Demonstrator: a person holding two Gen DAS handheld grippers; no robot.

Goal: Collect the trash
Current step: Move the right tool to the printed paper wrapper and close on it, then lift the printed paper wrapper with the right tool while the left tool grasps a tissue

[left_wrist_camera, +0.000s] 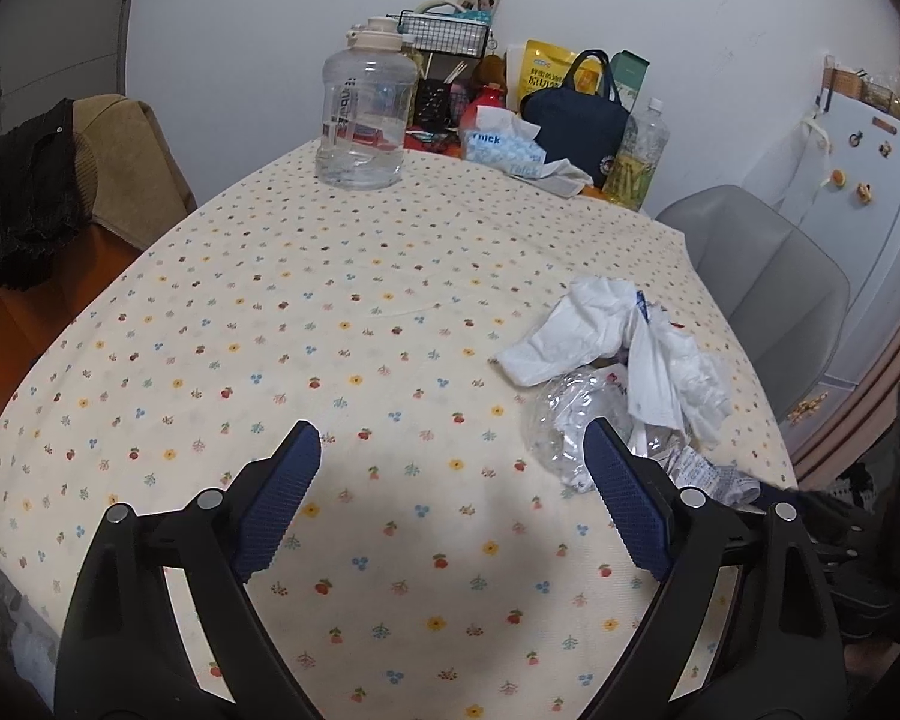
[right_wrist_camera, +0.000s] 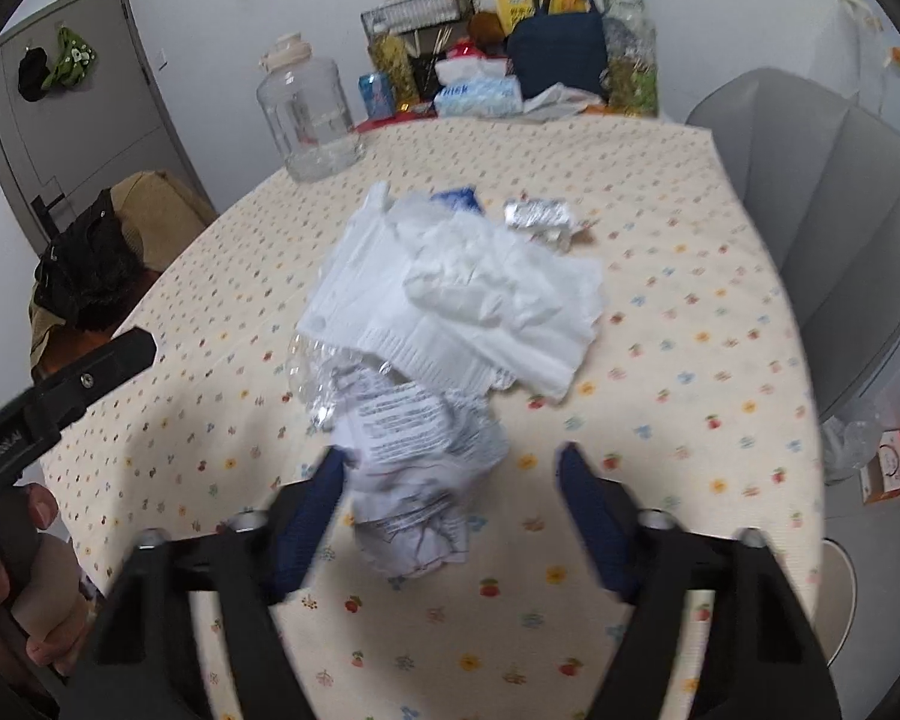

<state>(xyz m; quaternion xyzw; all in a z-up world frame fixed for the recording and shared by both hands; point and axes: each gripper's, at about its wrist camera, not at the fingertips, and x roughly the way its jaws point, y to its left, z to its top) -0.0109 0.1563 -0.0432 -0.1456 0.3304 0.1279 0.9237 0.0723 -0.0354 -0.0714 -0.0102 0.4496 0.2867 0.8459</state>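
Both claws stand wide and hold nothing. The right claw point(right_wrist_camera: 450, 468) hovers low over the flowered desk point(right_wrist_camera: 690, 312), with a crumpled printed paper point(right_wrist_camera: 414, 480) between its fingers, close against the left one. Just beyond that lie crushed clear plastic point(right_wrist_camera: 324, 378), white tissues point(right_wrist_camera: 468, 300) and a foil wrapper point(right_wrist_camera: 540, 219). The left claw point(left_wrist_camera: 453, 450) faces bare cloth, the trash heap point(left_wrist_camera: 624, 360) ahead to its right, the clear plastic just beside its right finger.

Domestic dining area: worktop point(left_wrist_camera: 330, 324) under floral cloth, fridge point(left_wrist_camera: 870, 192) bearing magnets, tissue box point(left_wrist_camera: 501, 150), water jug point(left_wrist_camera: 363, 120), grey chair point(left_wrist_camera: 768, 276), clothing-draped chair point(left_wrist_camera: 120, 162).
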